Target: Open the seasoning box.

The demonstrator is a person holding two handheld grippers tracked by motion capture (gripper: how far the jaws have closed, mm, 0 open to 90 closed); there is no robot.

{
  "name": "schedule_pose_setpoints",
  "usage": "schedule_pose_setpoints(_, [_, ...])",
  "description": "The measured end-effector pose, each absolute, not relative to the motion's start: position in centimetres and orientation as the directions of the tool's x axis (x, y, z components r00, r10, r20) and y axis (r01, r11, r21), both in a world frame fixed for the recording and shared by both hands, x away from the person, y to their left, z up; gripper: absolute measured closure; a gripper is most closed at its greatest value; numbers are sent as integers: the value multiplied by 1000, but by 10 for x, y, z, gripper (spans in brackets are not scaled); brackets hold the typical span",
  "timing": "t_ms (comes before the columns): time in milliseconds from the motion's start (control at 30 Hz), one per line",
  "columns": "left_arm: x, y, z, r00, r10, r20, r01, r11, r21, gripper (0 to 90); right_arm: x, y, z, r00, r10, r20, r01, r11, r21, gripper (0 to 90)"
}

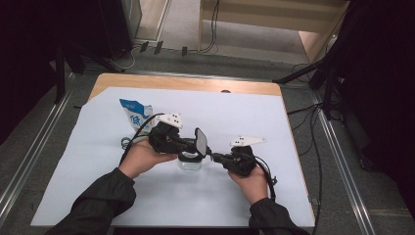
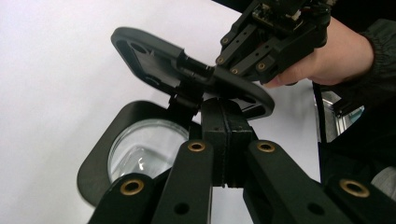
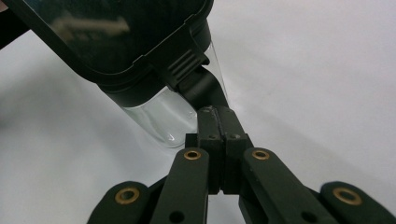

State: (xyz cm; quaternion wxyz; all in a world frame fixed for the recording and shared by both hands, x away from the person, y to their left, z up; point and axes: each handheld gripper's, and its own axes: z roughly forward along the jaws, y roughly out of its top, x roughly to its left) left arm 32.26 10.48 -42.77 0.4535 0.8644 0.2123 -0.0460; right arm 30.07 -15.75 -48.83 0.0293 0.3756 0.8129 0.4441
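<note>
Container (image 1: 190,161): you are keeping it upright mid-table, mouth facing up.
Lid (image 1: 200,141): standing raised on edge.
Left gripper (image 2: 224,122): clamped tight beside the hinge.
Right gripper (image 3: 215,122): pinching the container's black rim.
Bag (image 1: 134,114): lying behind your left hand.

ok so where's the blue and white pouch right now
In the high view the blue and white pouch lies on the white sheet at the table's far left, just beyond the left hand.

Worktop (image 1: 235,205) open near and right; blue-and-white pouch (image 1: 135,115) obstructs far left, raised lid (image 1: 200,141) blocks centre.
</note>
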Motion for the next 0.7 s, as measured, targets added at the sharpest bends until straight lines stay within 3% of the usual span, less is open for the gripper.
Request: schedule_pose_setpoints(700, [332,72,-435,905,330,-267,410,-518,751,900,298,-155,-490,-698,657,284,587,298,753,900])
